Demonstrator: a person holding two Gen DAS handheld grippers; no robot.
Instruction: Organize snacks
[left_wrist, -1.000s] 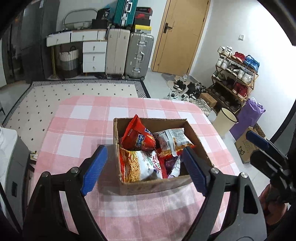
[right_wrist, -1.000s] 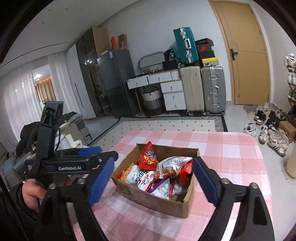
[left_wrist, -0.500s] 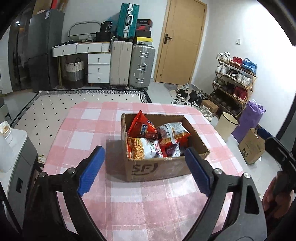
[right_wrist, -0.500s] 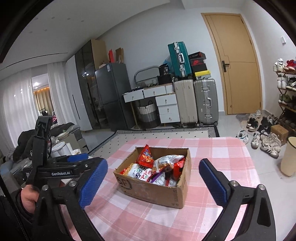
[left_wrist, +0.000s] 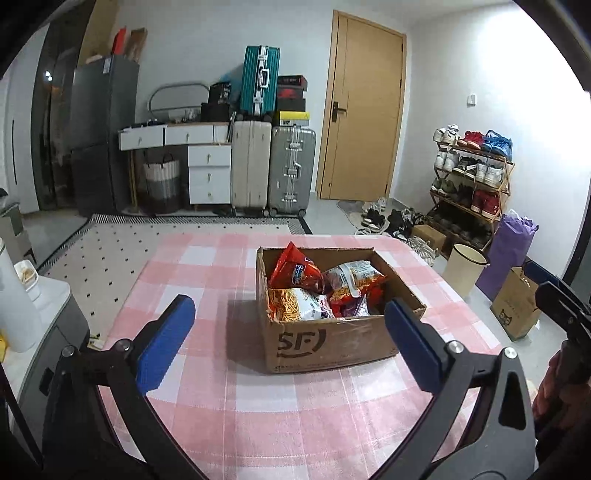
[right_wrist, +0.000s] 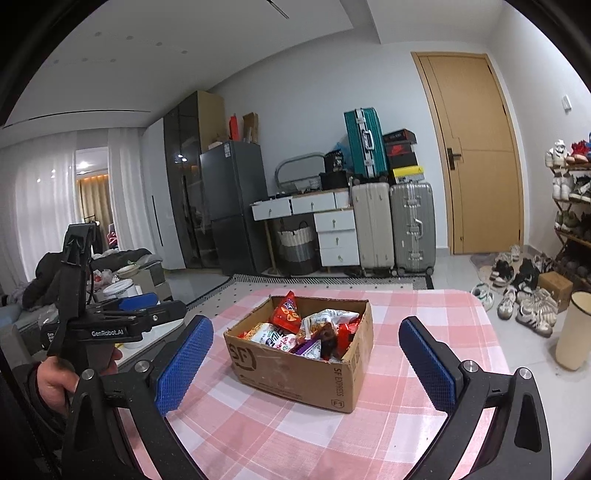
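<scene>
An open cardboard box (left_wrist: 332, 343) (right_wrist: 295, 373) stands on the pink checked tablecloth (left_wrist: 207, 280) (right_wrist: 424, 306). Several snack bags fill it, among them a red bag (left_wrist: 295, 271) (right_wrist: 286, 314) standing upright and a bag printed with noodle sticks (left_wrist: 295, 304). My left gripper (left_wrist: 288, 302) hovers short of the box's near side; its jaws are opening and nothing is between them. My right gripper (right_wrist: 306, 322) is open and empty, back from the box's near corner. A hand (right_wrist: 55, 380) holding the left gripper shows at the left edge of the right wrist view.
A cream bin (left_wrist: 463, 269) (right_wrist: 574, 332), a paper bag (left_wrist: 513, 306) and a shoe rack (left_wrist: 472, 184) stand on the floor to the right of the table. Suitcases (left_wrist: 291, 170) and drawers line the far wall. A grey unit (left_wrist: 55, 332) sits at the table's left.
Both grippers have drawn back from the box, which now looks smaller and farther off. Their jaws stand wider apart than a second ago. The snacks stay in the box.
</scene>
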